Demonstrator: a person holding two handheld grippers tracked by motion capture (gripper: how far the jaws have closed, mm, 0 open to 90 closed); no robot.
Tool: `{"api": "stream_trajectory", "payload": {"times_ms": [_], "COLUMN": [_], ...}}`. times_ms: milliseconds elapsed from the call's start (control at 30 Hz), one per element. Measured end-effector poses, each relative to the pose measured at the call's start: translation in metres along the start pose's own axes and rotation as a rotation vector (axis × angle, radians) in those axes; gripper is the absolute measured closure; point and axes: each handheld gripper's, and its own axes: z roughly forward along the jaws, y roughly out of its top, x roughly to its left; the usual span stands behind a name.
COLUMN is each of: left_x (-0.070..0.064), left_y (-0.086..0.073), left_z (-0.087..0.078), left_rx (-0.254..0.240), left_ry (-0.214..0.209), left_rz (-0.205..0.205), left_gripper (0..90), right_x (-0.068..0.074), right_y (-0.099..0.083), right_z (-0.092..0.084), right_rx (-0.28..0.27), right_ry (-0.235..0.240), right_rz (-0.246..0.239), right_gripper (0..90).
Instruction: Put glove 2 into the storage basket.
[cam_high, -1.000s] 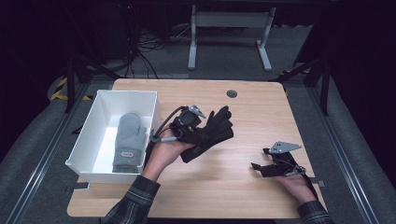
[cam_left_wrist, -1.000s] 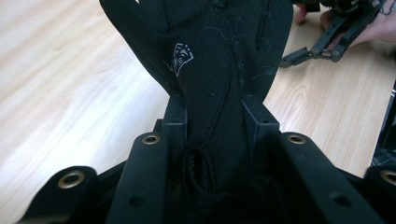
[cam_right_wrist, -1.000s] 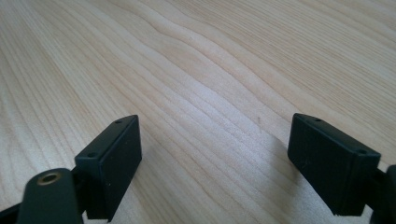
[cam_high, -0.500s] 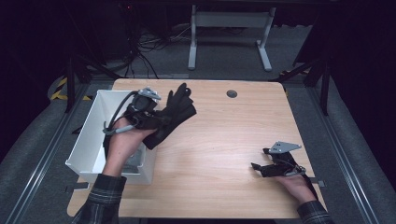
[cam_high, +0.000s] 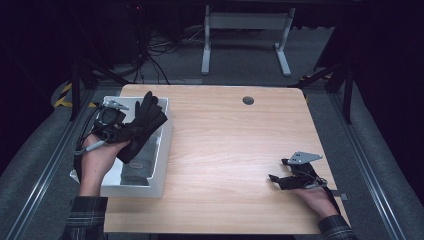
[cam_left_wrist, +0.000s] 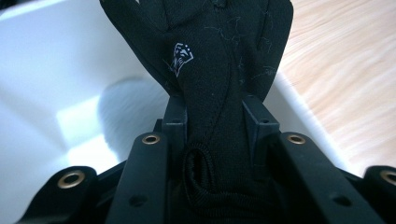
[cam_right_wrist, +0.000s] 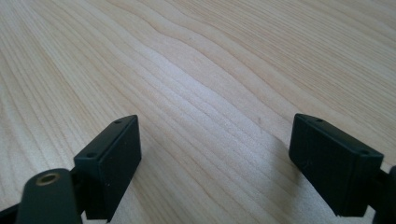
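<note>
while the left claw (cam_high: 131, 131) is clamped on a black glove (cam_left_wrist: 219, 70), the glove is held above a white bin (cam_high: 162, 150) at the counter's (cam_high: 235, 150) left edge, with a grey item (cam_high: 136, 170) lying inside. well apart, the right claw (cam_right_wrist: 215, 163) is rested open and empty on the wood.

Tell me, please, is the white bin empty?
No. The white bin already holds a grey glove, lying on its floor.
</note>
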Motion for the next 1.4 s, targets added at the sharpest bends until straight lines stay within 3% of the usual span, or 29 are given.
{"api": "stream_trajectory", "payload": {"times_ms": [200, 467, 667, 800, 1033, 1400], "left_x": [0.014, 0.022, 0.024, 0.023, 0.022, 0.017], "left_y": [-0.014, -0.026, -0.029, -0.028, -0.025, -0.012], "left_z": [0.021, 0.048, 0.054, 0.058, 0.055, 0.034], "left_rx": [0.044, 0.104, 0.116, 0.129, 0.105, 0.023], "left_ry": [0.018, 0.048, 0.051, 0.058, 0.086, 0.081], "left_rz": [-0.044, -0.092, -0.077, -0.053, -0.05, -0.029], "left_gripper": [68.1, 66.6, 58.0, 43.4, 22.5, 15.7], "right_x": [0.0, 0.0, 0.0, 0.0, 0.0, 0.0], "right_y": [0.0, 0.0, 0.0, 0.0, 0.0, 0.0], "right_z": [0.0, 0.0, 0.0, 0.0, 0.0, 0.0], "right_rx": [0.0, 0.001, 0.0, 0.002, 0.002, 0.002], "right_ry": [-0.001, -0.001, -0.002, -0.004, -0.004, -0.004], "right_rz": [0.001, 0.001, 0.001, 0.002, 0.001, 0.002], "right_gripper": [17.4, 17.4, 17.4, 17.3, 17.3, 17.3]}}
